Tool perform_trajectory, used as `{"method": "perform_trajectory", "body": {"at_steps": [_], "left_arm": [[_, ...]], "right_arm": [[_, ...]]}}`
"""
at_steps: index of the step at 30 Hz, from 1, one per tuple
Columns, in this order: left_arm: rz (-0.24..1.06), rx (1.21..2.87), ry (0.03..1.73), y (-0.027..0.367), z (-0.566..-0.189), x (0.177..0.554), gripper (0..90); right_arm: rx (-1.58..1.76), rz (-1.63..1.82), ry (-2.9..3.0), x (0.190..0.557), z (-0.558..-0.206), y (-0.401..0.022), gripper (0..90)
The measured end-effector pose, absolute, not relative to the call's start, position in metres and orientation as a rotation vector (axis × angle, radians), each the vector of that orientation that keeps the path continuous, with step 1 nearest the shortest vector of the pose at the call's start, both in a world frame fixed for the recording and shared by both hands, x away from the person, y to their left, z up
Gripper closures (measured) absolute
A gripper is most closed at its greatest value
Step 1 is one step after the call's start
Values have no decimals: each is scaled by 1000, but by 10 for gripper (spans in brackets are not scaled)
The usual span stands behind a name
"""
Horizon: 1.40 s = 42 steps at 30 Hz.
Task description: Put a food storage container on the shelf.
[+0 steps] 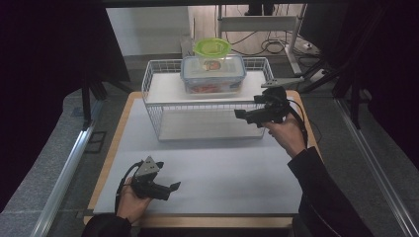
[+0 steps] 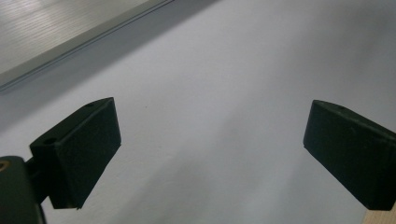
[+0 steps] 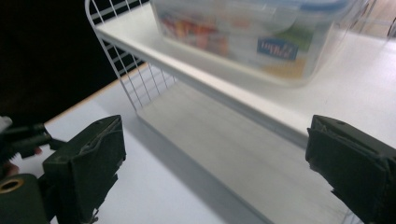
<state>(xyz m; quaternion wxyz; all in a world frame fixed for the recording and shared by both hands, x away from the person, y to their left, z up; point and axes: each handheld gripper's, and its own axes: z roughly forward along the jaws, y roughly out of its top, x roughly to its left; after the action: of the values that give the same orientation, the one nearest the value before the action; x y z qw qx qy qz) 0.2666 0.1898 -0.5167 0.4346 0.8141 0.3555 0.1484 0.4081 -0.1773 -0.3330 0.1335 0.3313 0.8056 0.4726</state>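
A white wire rack [image 1: 153, 89] stands at the far side of the table [image 1: 217, 173], with a shelf board across its upper level and a second board below. A clear box [image 1: 213, 74] with a blue-rimmed lid sits on the upper shelf, and a smaller tub with a green lid [image 1: 212, 48] rests on top of it, stacked so both take up one spot. The food inside the box is colourful, but it is too blurred to name.

The right gripper [image 1: 245, 116] is held in the air at the rack's right front corner, pointing leftward along the open front. Its jaws stand wide apart and hold nothing; in the right gripper view the box [image 3: 252, 35] lies ahead between them, which suggests it is being lined up for a reach.

The left gripper [image 1: 170, 190] waits low near the table's front edge, well away from the rack. Its jaws are also spread wide and empty above the bare white surface [image 2: 224, 93], likely parked there to keep clear.
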Motion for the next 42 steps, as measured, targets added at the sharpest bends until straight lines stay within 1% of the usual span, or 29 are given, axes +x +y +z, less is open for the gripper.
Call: {"method": "perform_trajectory", "body": {"at_steps": [13, 26, 37, 42], "left_arm": [[371, 2033, 878, 190, -517, 266, 36], [373, 2040, 873, 189, -517, 266, 37], [374, 2040, 875, 188, -517, 266, 37], [374, 2041, 874, 188, -517, 266, 37]], "right_arm": [[928, 1367, 2349, 399, -362, -173, 9], [895, 1352, 2339, 387, -385, -170, 9], [878, 1355, 2329, 377, -417, -174, 3], [883, 1333, 2346, 372, -426, -174, 0]]}}
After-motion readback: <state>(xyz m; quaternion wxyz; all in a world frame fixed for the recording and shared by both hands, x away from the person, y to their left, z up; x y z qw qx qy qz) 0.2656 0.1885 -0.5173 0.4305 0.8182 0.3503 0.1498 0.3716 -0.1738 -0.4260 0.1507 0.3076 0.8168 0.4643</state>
